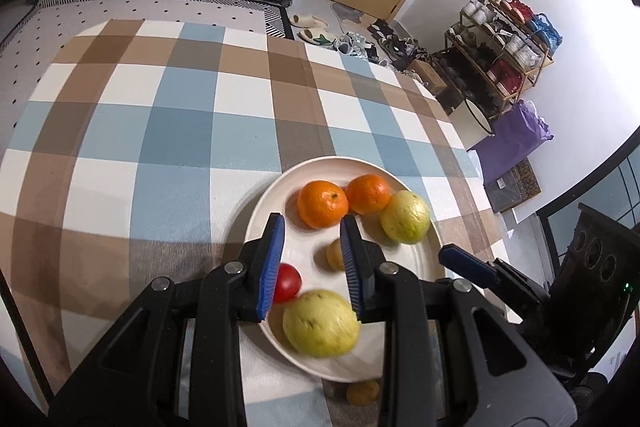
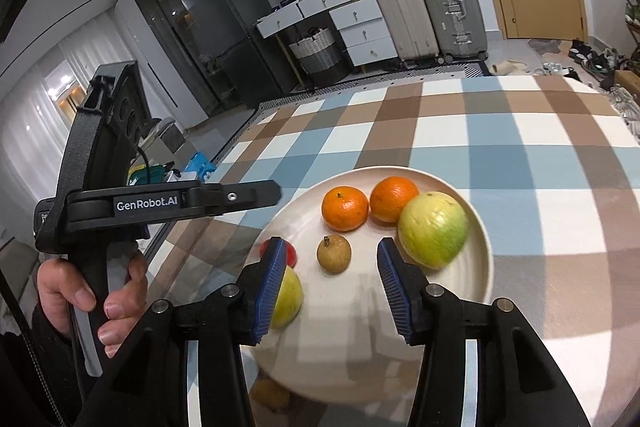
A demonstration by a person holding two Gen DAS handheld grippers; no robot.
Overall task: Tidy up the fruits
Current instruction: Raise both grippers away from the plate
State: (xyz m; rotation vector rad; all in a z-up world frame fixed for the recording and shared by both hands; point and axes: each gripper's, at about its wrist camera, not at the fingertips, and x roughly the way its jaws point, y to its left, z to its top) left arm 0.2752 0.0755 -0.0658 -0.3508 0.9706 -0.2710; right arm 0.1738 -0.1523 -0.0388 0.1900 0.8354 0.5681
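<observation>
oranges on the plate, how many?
2: one orange at the plate's far side, another orange touching it, beside a yellow-green fruit. None seem hidden.

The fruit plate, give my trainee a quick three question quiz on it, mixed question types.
1. True or false: the plate holds two oranges.
2. The small brown fruit lies: A) on the plate, B) on the cloth beside it, C) in a hand-held gripper.
3. Fill in: both hand-held grippers, left and right, are ____ and hold nothing.

Key: 1 true; 2 A; 3 open.
</observation>
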